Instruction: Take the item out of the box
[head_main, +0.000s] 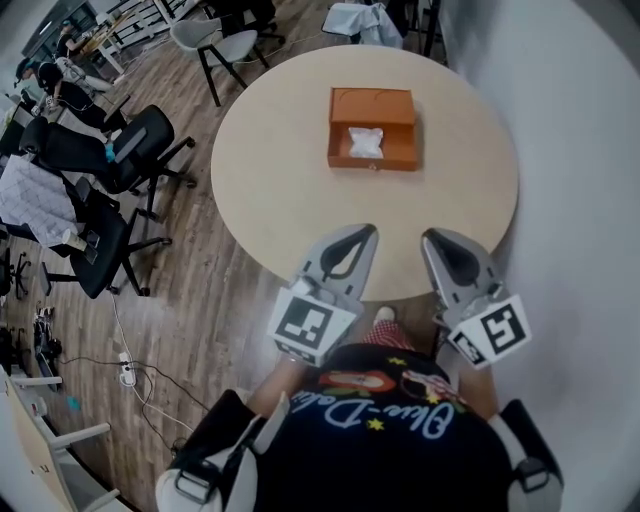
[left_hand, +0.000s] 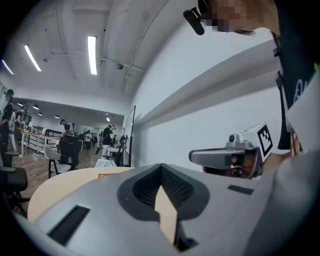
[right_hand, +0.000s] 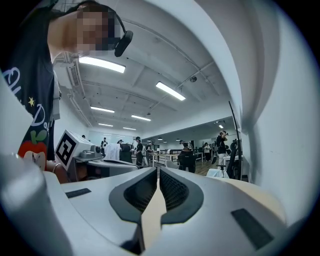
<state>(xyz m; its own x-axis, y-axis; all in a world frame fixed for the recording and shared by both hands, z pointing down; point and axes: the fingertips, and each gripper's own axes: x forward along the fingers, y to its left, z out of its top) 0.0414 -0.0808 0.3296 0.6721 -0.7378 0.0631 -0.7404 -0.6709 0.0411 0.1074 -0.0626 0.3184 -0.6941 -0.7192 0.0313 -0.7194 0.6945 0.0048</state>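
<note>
An orange box (head_main: 372, 128) lies open on the far half of the round beige table (head_main: 270, 170). Inside it rests a crumpled white item (head_main: 364, 142). Both grippers hover at the table's near edge, close to the person's body and well short of the box. My left gripper (head_main: 365, 232) is shut with nothing between its jaws, and its own view (left_hand: 161, 170) shows the tips meeting. My right gripper (head_main: 432, 238) is also shut and empty (right_hand: 158, 172). A sliver of the orange box (left_hand: 107, 175) peeks over the left gripper's body.
Black office chairs (head_main: 120, 150) stand on the wood floor left of the table, and a grey chair (head_main: 215, 45) stands behind it. A white wall (head_main: 580, 150) runs along the right. Cables (head_main: 120, 365) lie on the floor. People stand far off in the office.
</note>
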